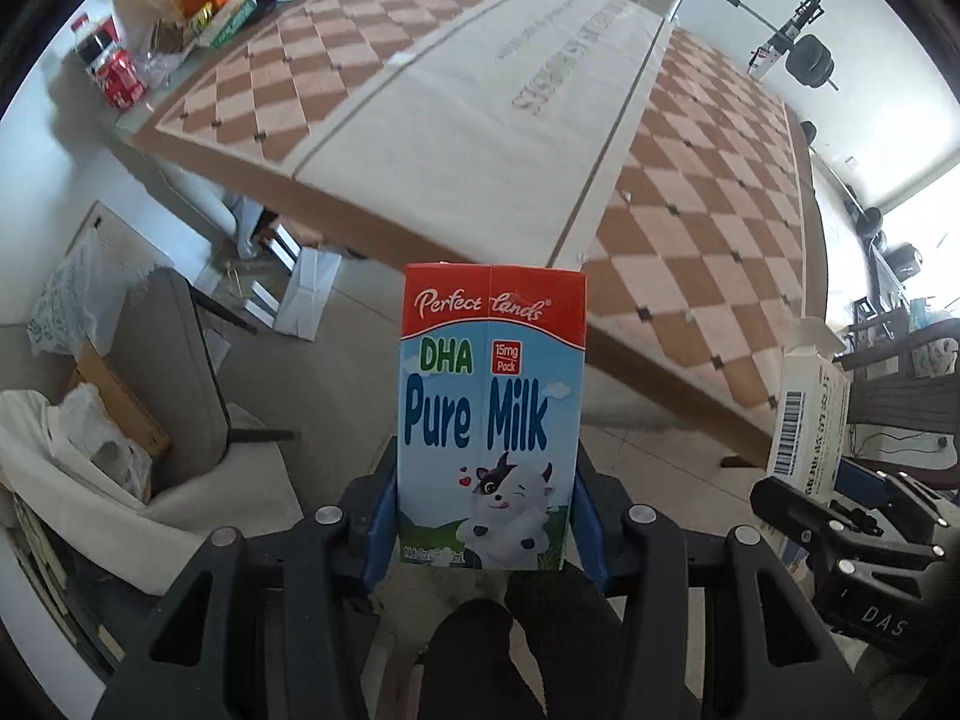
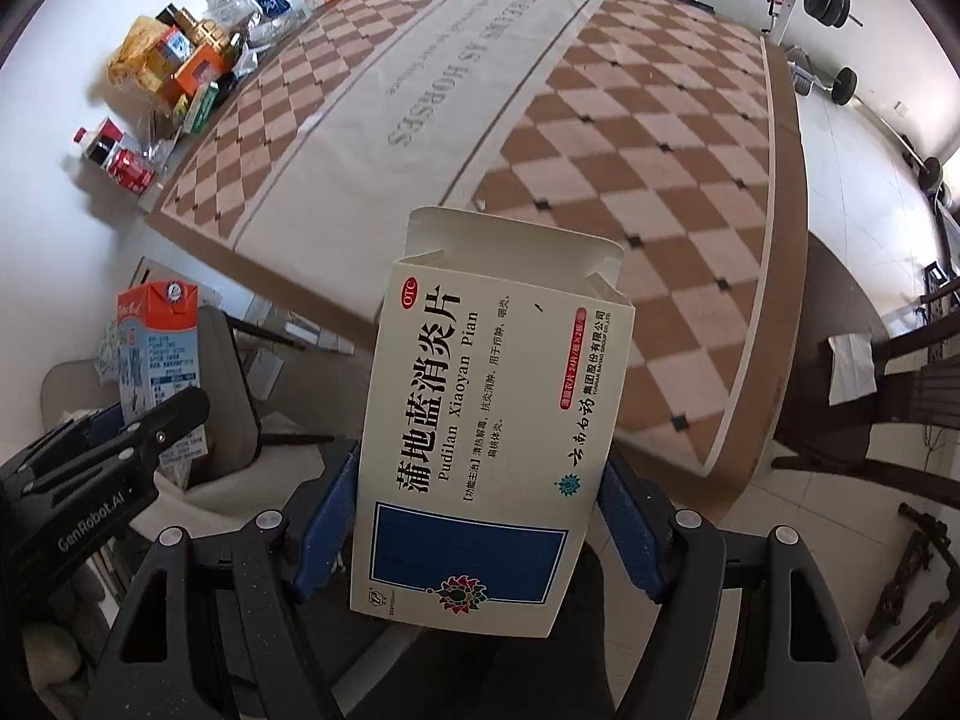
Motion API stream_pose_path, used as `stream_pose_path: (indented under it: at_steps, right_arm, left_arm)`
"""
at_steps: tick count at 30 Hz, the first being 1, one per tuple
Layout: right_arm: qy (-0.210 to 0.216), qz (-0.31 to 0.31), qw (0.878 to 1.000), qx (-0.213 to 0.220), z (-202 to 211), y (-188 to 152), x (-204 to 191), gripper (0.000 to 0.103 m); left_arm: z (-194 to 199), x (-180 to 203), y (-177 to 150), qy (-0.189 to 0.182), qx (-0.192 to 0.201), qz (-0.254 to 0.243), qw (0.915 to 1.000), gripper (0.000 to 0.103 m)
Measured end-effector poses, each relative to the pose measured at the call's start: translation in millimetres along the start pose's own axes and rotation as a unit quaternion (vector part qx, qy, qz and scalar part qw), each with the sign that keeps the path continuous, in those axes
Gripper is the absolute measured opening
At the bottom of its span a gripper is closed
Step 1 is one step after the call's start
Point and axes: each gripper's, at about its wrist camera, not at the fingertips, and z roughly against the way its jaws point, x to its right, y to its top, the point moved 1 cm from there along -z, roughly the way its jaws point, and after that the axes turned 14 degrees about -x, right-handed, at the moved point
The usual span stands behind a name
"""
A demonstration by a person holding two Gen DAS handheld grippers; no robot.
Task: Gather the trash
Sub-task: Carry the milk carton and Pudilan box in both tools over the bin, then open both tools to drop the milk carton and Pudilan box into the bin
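Left wrist view: left gripper (image 1: pixel 486 531) clamps a milk carton (image 1: pixel 491 414); right gripper (image 2: pixel 474 531) clamps a pill box (image 2: pixel 492 420) — neither binned; more litter (image 2: pixel 174 66) left on the table (image 2: pixel 660 150).

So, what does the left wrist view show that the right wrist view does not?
Only the left wrist view shows the front of the milk carton, with "Pure Milk" and a cartoon cow, clamped between the left gripper's blue fingers.

Only the right wrist view shows the printed face of the medicine box, its top flap open, held by the right gripper.

Both show the checkered table, the pile of packages and bottles at its far left corner, and each other's load from the side.
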Motion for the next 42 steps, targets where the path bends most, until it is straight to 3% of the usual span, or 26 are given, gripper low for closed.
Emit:
stream_pose_path:
  at_steps: [4,9,15,21,22,23,25,29,30,31,32,38,42]
  right_arm:
    - [0.006,-0.007,0.998,-0.057,-68.4,-31.2,14.2,0.077]
    - [0.019,-0.015,0.992,-0.123,-193.5,-51.6,32.7,0.077]
    - [0.06,-0.01,0.982,-0.176,-365.9,-44.1,46.8,0.077]
    - [0.081,0.035,0.974,-0.207,-487.4,-32.1,48.1,0.077]
    - [0.087,0.037,0.973,-0.213,-502.2,-30.8,49.0,0.077]
    - [0.09,0.038,0.971,-0.216,-511.7,-27.1,48.8,0.077]
    - [0.098,0.041,0.969,-0.223,-531.1,-26.3,49.7,0.077]
    - [0.103,0.033,0.965,-0.238,-549.3,-20.8,54.4,0.081]
    - [0.103,0.031,0.965,-0.239,-549.1,-19.0,55.1,0.087]
    - [0.103,0.031,0.965,-0.239,-549.4,-16.4,49.4,0.099]
    - [0.102,0.03,0.966,-0.235,-546.9,-16.4,48.9,0.103]
    - [0.086,0.027,0.972,-0.219,-511.7,-18.7,46.9,0.103]
    - [0.037,0.031,0.981,-0.191,-475.7,-28.1,52.9,0.103]
  left_arm:
    - [-62.9,-12.4,-18.1,-0.021,-0.044,0.018,0.9987,0.046]
    - [-163.0,-30.3,-18.8,-0.037,-0.092,0.047,0.994,0.047]
    - [-298.9,-63.3,-7.7,-0.09,-0.144,0.106,0.9798,0.048]
    - [-395.2,-76.5,6.1,-0.137,-0.178,0.139,0.9643,0.05]
    - [-404.2,-74.5,6.9,-0.14,-0.182,0.138,0.9634,0.056]
    - [-413.4,-73.2,9.1,-0.139,-0.186,0.135,0.9632,0.061]
    - [-416.1,-70.0,11.6,-0.131,-0.187,0.134,0.9643,0.085]
    - [-408.6,-73.3,8.8,-0.119,-0.18,0.14,0.9663,0.087]
    - [-407.5,-75.7,6.6,-0.115,-0.177,0.141,0.9672,0.087]
    - [-404.3,-77.6,4.8,-0.11,-0.175,0.142,0.9682,0.087]
    - [-399.7,-77.7,3.2,-0.103,-0.172,0.142,0.9693,0.087]
    - [-362.8,-72.6,-9.6,-0.027,-0.132,0.129,0.9824,0.087]
    - [-331.9,-60.0,-22.8,0.055,-0.098,0.11,0.9876,0.088]
